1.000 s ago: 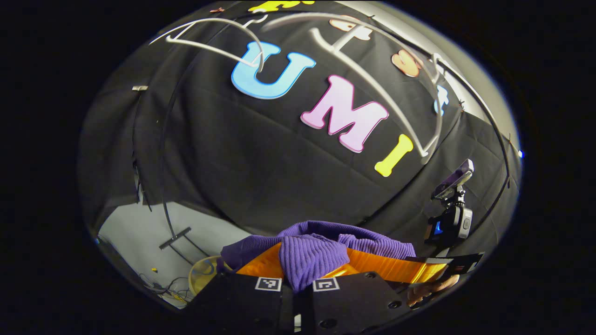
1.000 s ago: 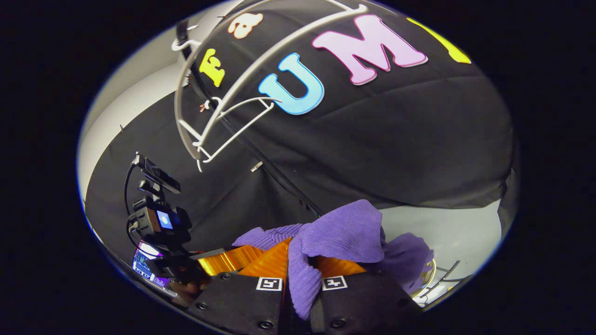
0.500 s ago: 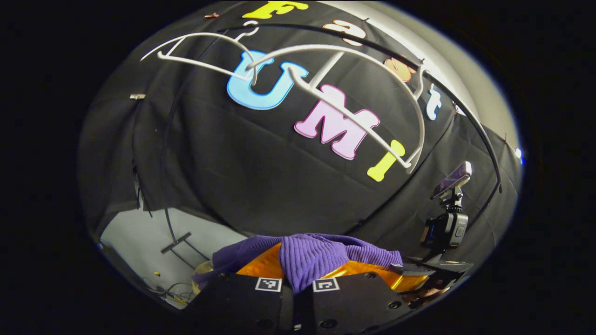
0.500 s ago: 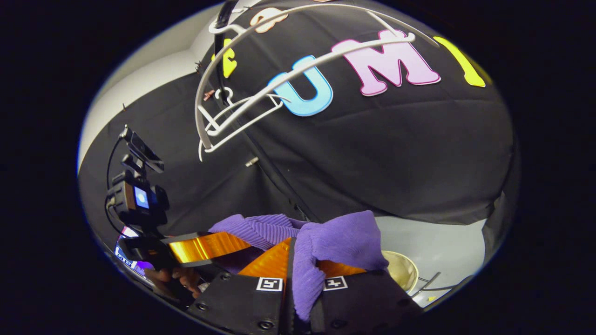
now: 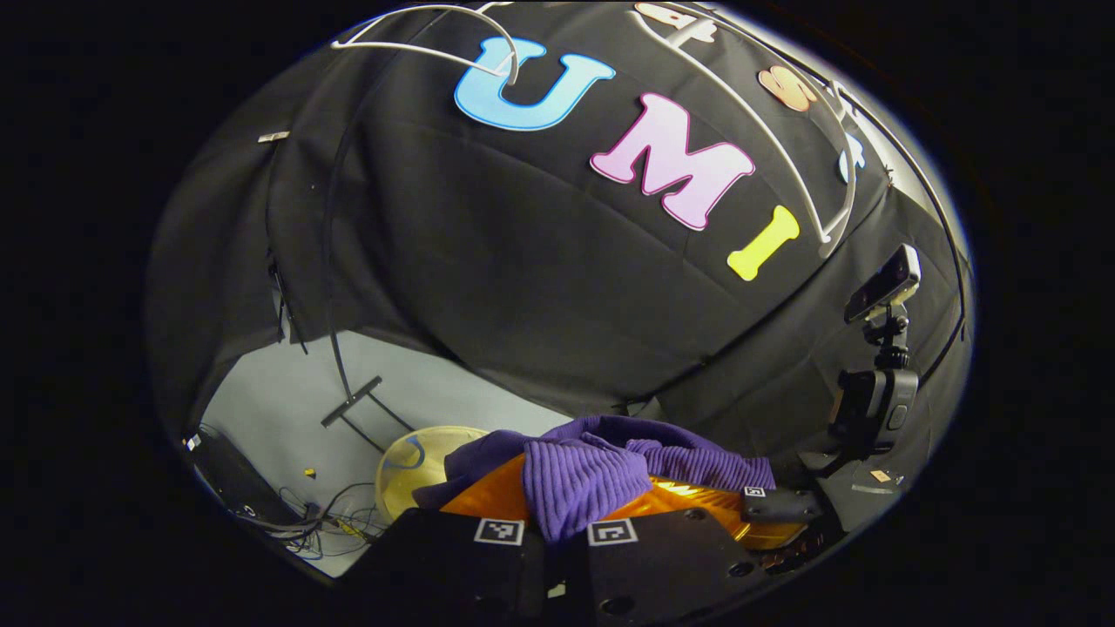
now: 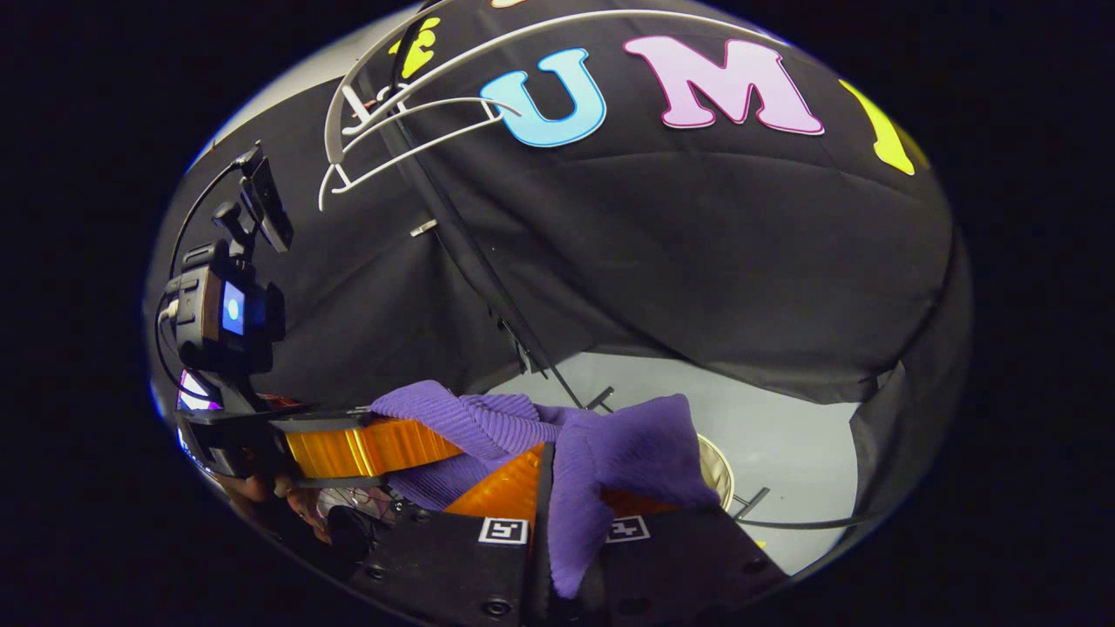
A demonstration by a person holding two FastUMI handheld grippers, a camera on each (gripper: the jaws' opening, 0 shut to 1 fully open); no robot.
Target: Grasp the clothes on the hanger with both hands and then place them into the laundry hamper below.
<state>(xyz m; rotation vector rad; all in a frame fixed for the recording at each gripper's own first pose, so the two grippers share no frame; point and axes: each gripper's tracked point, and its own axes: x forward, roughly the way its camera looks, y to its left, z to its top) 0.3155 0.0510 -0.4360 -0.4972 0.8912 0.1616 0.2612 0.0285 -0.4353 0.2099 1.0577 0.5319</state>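
Note:
A purple knit garment (image 5: 575, 475) is pinched between the fingers of my left gripper (image 5: 564, 509), which is shut on it, low in the left gripper view. My right gripper (image 6: 557, 505) is likewise shut on the purple garment (image 6: 627, 444), a fold spilling over its fingers. The cloth stretches between the two grippers. The left gripper (image 6: 348, 446) also appears at the left of the right gripper view. Bare white hangers (image 5: 823, 165) (image 6: 409, 104) hang high above. The round pale hamper (image 5: 409, 461) (image 6: 718, 470) sits on the floor below, partly hidden by the garment.
A black rack pole (image 6: 475, 252) with a floor foot (image 5: 351, 402) stands against the booth wall. Loose cables (image 5: 314, 522) lie on the grey floor (image 5: 287, 392) at the left. The right gripper's camera mount (image 5: 875, 392) rises at the right.
Both grippers have come down with the garment still held. The hangers have slid toward the top of both views, and more floor and hamper rim show beneath.

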